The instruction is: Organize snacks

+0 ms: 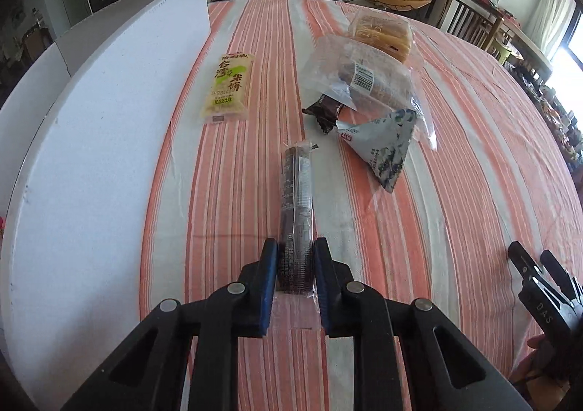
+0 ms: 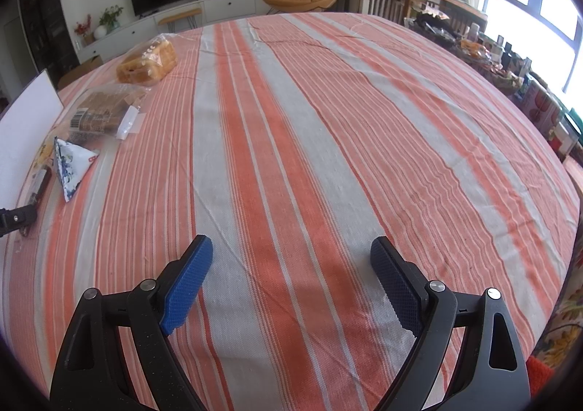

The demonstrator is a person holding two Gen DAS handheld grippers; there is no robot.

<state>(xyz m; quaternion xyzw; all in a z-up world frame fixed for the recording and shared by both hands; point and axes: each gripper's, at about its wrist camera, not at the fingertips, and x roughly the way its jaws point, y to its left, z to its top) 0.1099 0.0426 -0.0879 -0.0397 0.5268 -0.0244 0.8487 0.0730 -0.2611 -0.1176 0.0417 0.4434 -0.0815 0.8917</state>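
Pinching the near end of a long dark snack stick (image 1: 296, 214), your left hand-held gripper (image 1: 294, 265) has its blue pads pressed on both sides of the wrapper. The stick points away over the striped bench (image 1: 455, 192). Beyond it lie a yellow rice-cracker pack (image 1: 228, 88), a bagged loaf (image 1: 364, 79) and a triangular pouch (image 1: 382, 146). Your right hand-held gripper (image 2: 291, 287) hangs spread wide over bare cloth, holding nothing.
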